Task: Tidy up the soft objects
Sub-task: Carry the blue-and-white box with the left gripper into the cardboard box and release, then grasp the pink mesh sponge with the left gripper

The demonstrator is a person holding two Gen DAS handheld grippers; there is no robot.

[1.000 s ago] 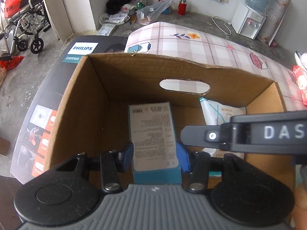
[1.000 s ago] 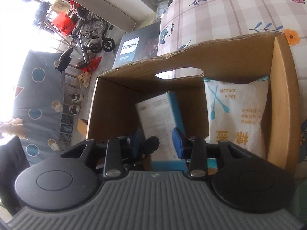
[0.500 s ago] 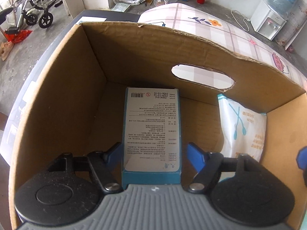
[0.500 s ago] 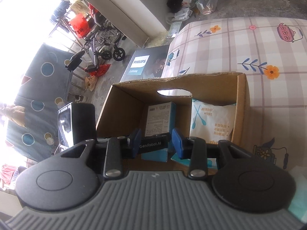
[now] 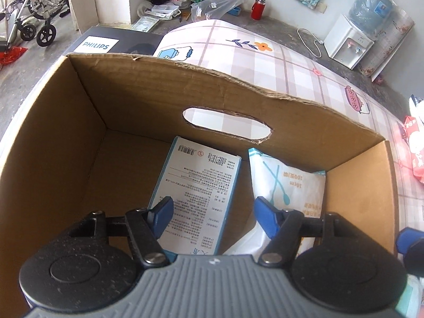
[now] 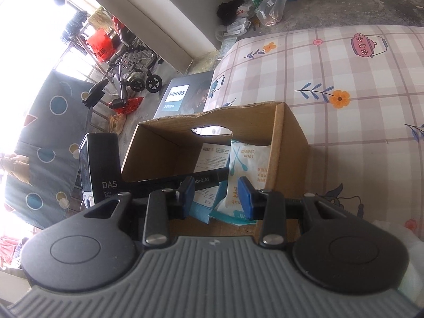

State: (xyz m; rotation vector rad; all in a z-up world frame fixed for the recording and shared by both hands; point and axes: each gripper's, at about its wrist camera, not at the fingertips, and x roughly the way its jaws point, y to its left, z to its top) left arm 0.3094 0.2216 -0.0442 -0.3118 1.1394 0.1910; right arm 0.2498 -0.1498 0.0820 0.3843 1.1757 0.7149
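Observation:
A brown cardboard box (image 5: 53, 143) with a handle hole stands on the checked bedsheet. Inside lie a blue-and-white printed pack (image 5: 196, 198) and a white cotton-swab bag (image 5: 288, 188), side by side. My left gripper (image 5: 212, 212) is open and empty, just above the box's near side with the pack below it. My right gripper (image 6: 214, 196) is open and empty, back from the box (image 6: 288, 143), which shows the pack (image 6: 212, 156) and the bag (image 6: 246, 161). The left gripper's body (image 6: 100, 167) crosses the right wrist view.
A dark Philips carton (image 5: 106, 43) lies beyond the box by the bed edge. A red-and-white bag (image 5: 414, 148) lies on the sheet at the right. Clutter, a red flask (image 5: 257, 8) and a water dispenser (image 5: 349, 45) stand on the floor behind. A wheelchair (image 6: 132, 71) stands at the left.
My left gripper has opened and let go of the blue-and-white pack, which now lies in the box, and has drawn back. My right gripper has pulled further away from the box.

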